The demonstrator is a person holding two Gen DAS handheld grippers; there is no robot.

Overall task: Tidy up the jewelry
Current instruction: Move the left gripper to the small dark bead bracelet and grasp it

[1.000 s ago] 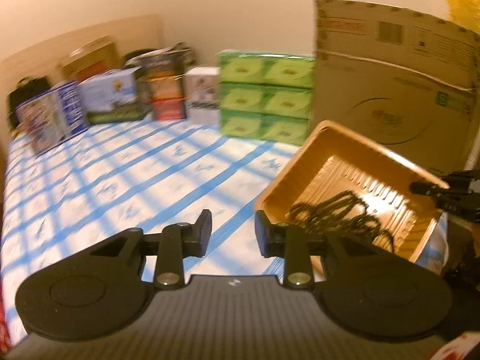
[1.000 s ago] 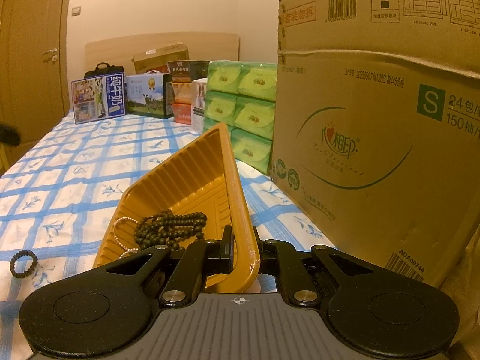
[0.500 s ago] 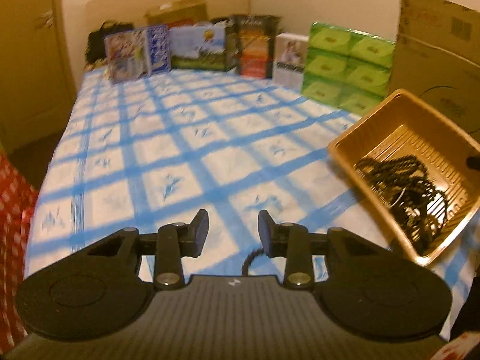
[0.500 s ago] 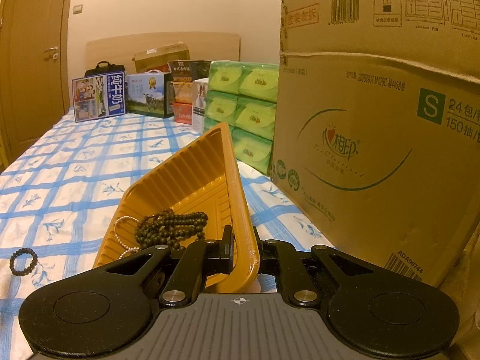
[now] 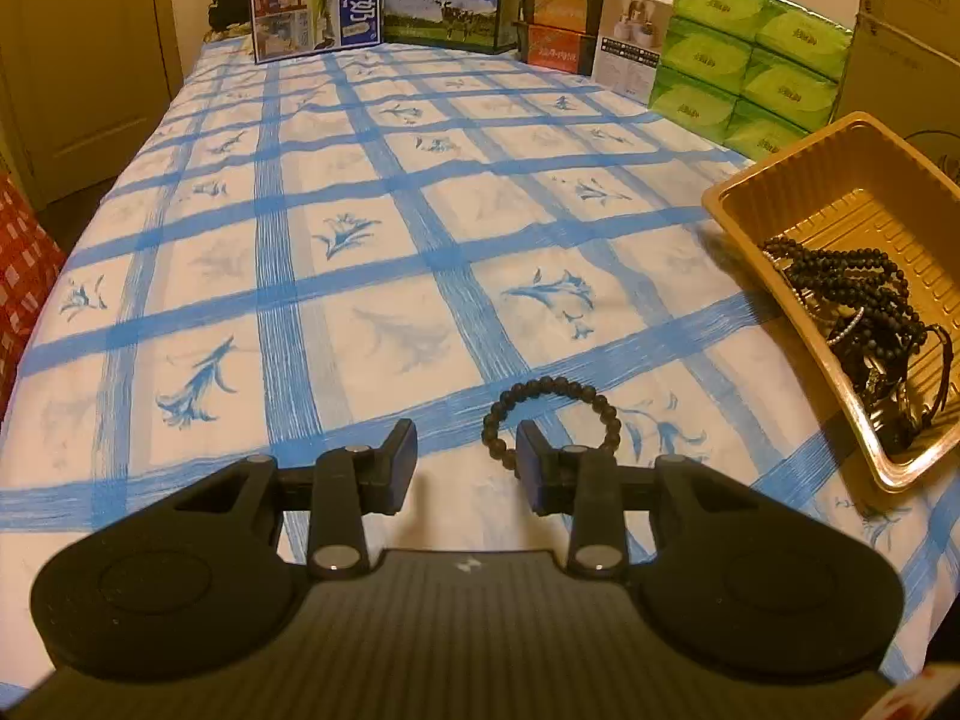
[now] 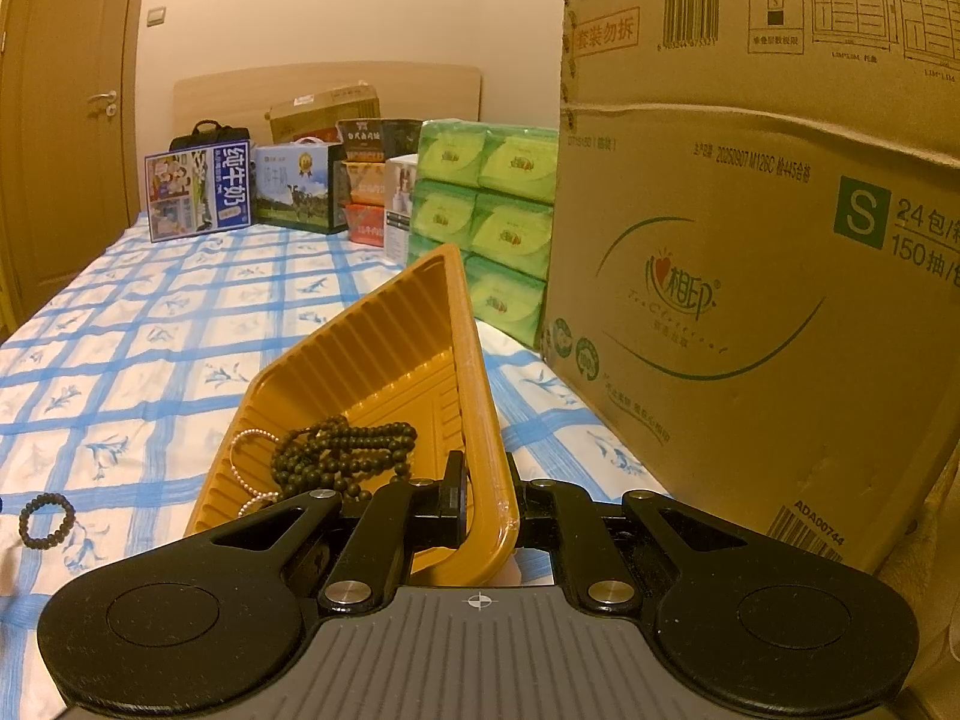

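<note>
A black bead bracelet (image 5: 555, 384) lies on the blue-checked sheet (image 5: 360, 210), also seen far left in the right wrist view (image 6: 21, 525). My left gripper (image 5: 467, 441) hovers just short of it, open, nothing between its fingers; the right fingertip (image 5: 531, 462) hides part of the ring. The gold plastic tray (image 5: 798, 180) sits to the right with dark bead strands (image 5: 858, 300) piled in it. My right gripper (image 6: 487, 486) is shut on the tray's (image 6: 372, 354) near rim and holds it tilted. Dark beads (image 6: 348, 444) and a pearl strand (image 6: 252, 438) lie inside.
A large cardboard box (image 6: 750, 300) stands close on the right, stacked green tissue packs (image 6: 486, 204) beside it. Several printed cartons (image 5: 315, 6) line the headboard end. A door (image 6: 60, 120) is at left, and a red patterned item (image 5: 24, 264) beyond the bed's left edge.
My left gripper swung left away from the tray and dropped toward the sheet, bringing the bracelet into view just ahead of its fingers. The right gripper and tray have not moved.
</note>
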